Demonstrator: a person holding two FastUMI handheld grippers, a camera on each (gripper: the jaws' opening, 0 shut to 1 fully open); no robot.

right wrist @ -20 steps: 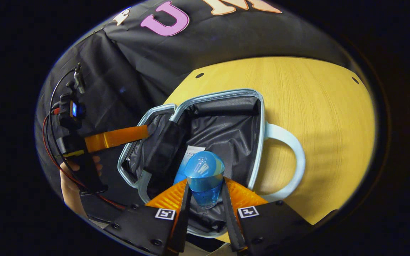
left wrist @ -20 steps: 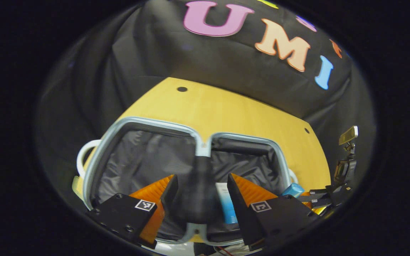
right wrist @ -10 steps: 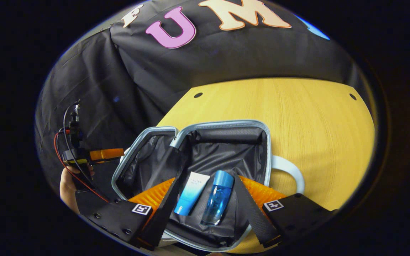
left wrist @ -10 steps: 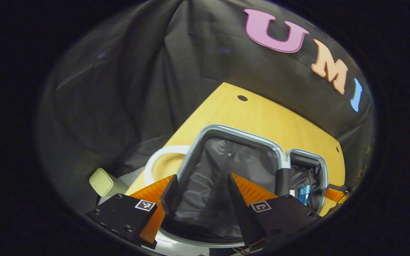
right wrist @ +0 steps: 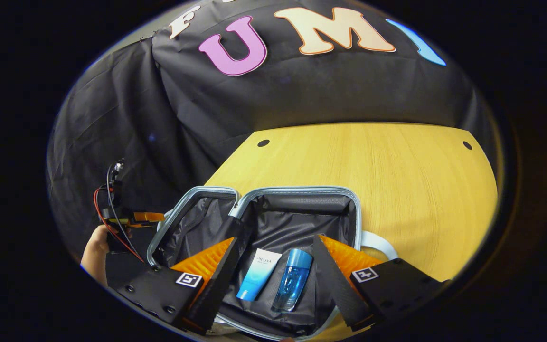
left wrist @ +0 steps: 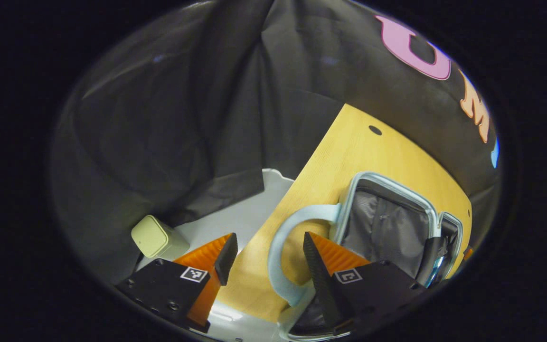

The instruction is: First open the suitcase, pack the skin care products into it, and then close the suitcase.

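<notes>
2 skin care products lie side by side, close but not clearly touching, on the dark grey fabric lining of the open pale-blue hard-shell suitcase [right wrist: 297, 209]: a white-to-blue squeeze tube [right wrist: 258, 275] and a clear blue bottle with a blue cap [right wrist: 293, 279], both flat in the right-hand half of the case as the right gripper view shows it. The suitcase rests on the yellow wooden tabletop [right wrist: 373, 161], its 2 halves spread flat and joined at the middle hinge. The right gripper [right wrist: 273, 273] hangs just above the 2 products with its fingers spread wide and nothing between them. The left gripper [left wrist: 266, 251] is likewise released and empty, held over the pale-blue loop handle [left wrist: 283, 247] at the outer edge of the other half [left wrist: 387, 228]; in the right gripper view it appears farther off at the left, held by a hand [right wrist: 94, 244]. A pale green box-shaped object [left wrist: 157, 237] sits off the table's edge, its purpose unclear. Judged from these views, the packing looks complete for the items visible, and closing remains. The shell should behave as stiff and light, swinging about its hinge, while the lining is soft and slack; the rim or the rigid loop handle offers the surest hold, since the smooth curved shell may slip. The bottle looks hard, smooth and free to roll, so the loaded half is better left lying and the bare half folded over it.
</notes>
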